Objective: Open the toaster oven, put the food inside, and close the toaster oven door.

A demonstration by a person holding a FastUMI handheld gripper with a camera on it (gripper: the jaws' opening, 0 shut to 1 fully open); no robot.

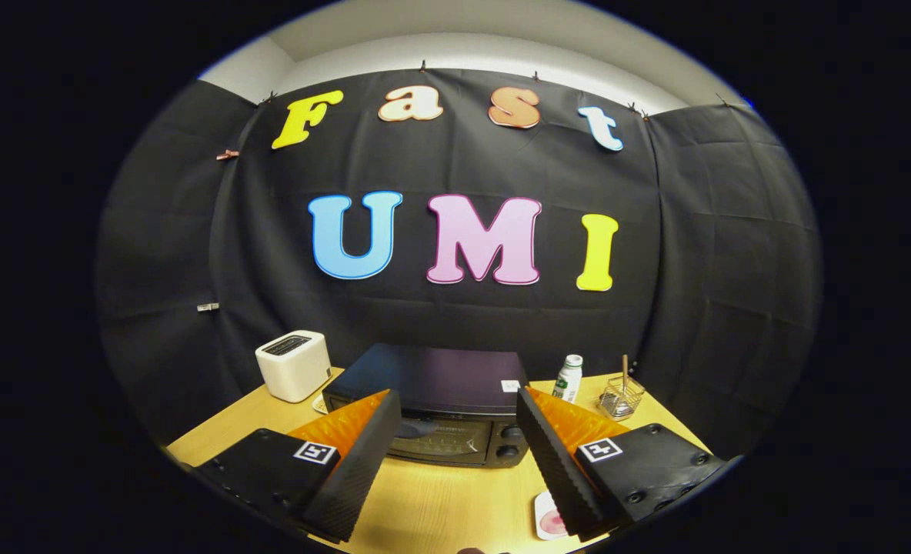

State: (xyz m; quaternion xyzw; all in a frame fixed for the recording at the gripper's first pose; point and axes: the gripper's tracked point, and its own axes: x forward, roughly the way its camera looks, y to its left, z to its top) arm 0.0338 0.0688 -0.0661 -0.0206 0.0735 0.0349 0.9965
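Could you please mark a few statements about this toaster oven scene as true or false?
1. The toaster oven door is shut. True.
2. The gripper is shut on the oven handle. False: its fingers are open and hold nothing, with the oven beyond them.
3. A white box stands left of the oven. True.
4. The bottle lies on top of the oven. False: it stands upright on the table, right of the oven.
5. A wire basket stands right of the bottle. True.
6. The plate is inside the oven. False: it lies on the table by the right finger, in front of the oven.
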